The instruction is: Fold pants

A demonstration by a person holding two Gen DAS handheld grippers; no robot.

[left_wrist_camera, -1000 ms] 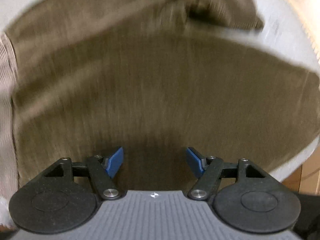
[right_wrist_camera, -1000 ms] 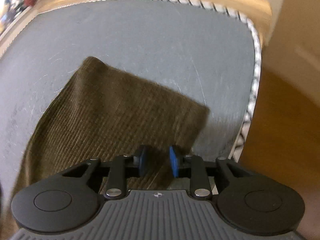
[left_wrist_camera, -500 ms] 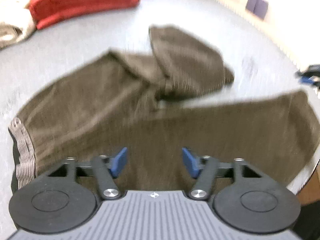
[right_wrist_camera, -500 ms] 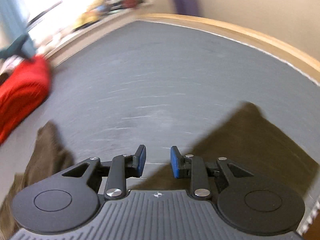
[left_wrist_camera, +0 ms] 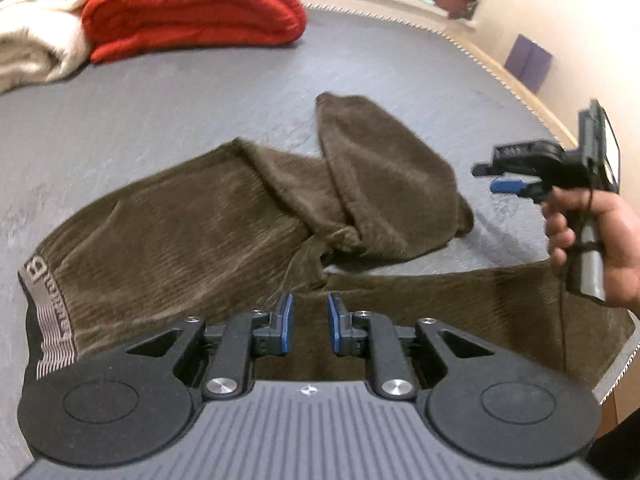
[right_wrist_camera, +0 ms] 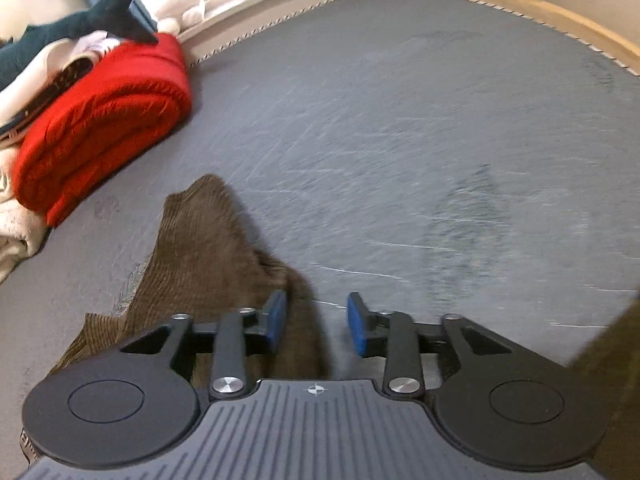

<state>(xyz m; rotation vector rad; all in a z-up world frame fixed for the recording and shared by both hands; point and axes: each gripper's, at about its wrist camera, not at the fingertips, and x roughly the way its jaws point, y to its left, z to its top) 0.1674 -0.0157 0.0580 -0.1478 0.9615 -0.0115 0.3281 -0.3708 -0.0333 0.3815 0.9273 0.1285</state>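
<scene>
Brown corduroy pants [left_wrist_camera: 200, 232] lie spread on the grey bed [left_wrist_camera: 160, 112]. The grey elastic waistband [left_wrist_camera: 44, 312] is at the left. One leg [left_wrist_camera: 380, 184] is bent back in a crumpled heap, and the other leg [left_wrist_camera: 480, 304] runs right along the bed's near edge. My left gripper [left_wrist_camera: 310, 324] hovers over the crotch, its jaws closing to a narrow gap with nothing between them. A hand [left_wrist_camera: 592, 232] holds my right gripper [left_wrist_camera: 486, 176] just right of the crumpled leg. In the right wrist view, the right gripper [right_wrist_camera: 316, 322] is opening above that leg's end [right_wrist_camera: 200, 264], and its pads are empty.
A folded red blanket [left_wrist_camera: 192, 4] and cream bedding [left_wrist_camera: 32, 28] sit at the far left of the bed. The red blanket [right_wrist_camera: 100, 120] has a dark shark plush [right_wrist_camera: 80, 20] on top. A wooden bed frame [right_wrist_camera: 520, 4] borders the far side.
The left gripper rose and tilted up off the fabric, and its jaws narrowed. The right gripper swung from the leg end at the bed's corner over to the crumpled leg, and its jaws widened.
</scene>
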